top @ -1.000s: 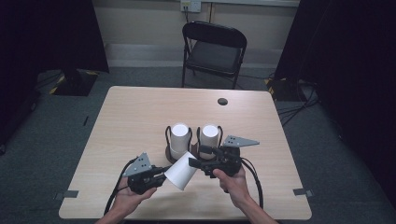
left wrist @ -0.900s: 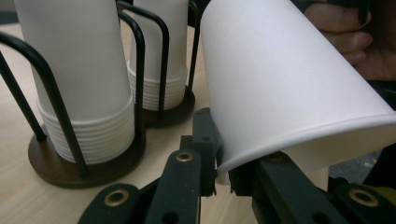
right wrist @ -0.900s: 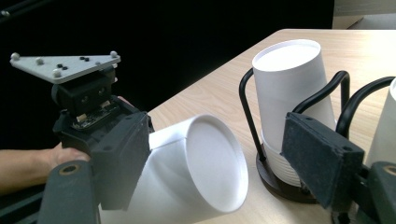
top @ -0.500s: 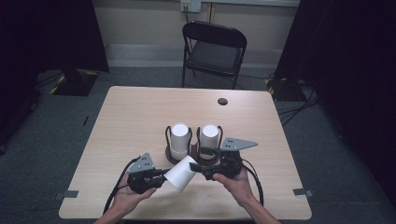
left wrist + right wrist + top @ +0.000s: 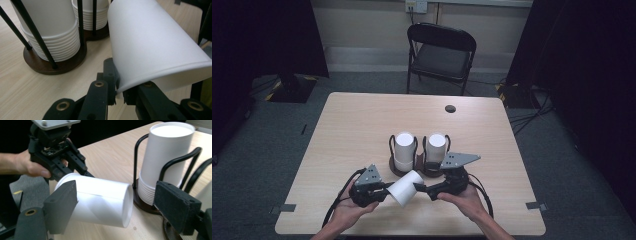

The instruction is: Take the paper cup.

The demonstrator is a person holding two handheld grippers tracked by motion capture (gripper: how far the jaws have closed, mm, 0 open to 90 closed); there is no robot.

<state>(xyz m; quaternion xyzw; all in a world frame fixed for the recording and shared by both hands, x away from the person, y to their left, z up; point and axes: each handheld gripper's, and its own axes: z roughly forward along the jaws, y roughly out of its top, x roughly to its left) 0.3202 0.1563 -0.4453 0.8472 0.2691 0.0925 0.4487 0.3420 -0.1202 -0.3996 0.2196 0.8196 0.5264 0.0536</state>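
High view: wooden table [image 5: 357, 125] w/ a dark two-bay cup holder [image 5: 398, 169] near centre. Left stack of white cups [image 5: 404, 148] and right stack [image 5: 436, 148] stand upright in it, side by side. A loose white paper cup [image 5: 406, 187] lies on its side just near of the holder, off the tabletop, between the two grippers, rim end toward the left one.

Left gripper [image 5: 384, 192] sits at near left, held in the person's left hand [image 5: 346, 212]. Left gripper view: its jaws are pressed together on the cup's rim [image 5: 160, 72], pinching the thin wall; cup body tilts up and away to the right, w/ the holder's base [image 5: 47, 65] on the table beyond.

Right gripper [image 5: 419, 188] comes in from near right in the right hand [image 5: 464, 200]. Right gripper view: its jaws are spread wide and have just been opening; cup [image 5: 100, 203] lies between them, left pad beside its wall, right pad well apart from it, so no squeeze there. Cup's closed base end faces this gripper.

Black folding chair [image 5: 441, 52] stands beyond the table's far edge. Small dark round spot [image 5: 450, 108] at far right of the tabletop.
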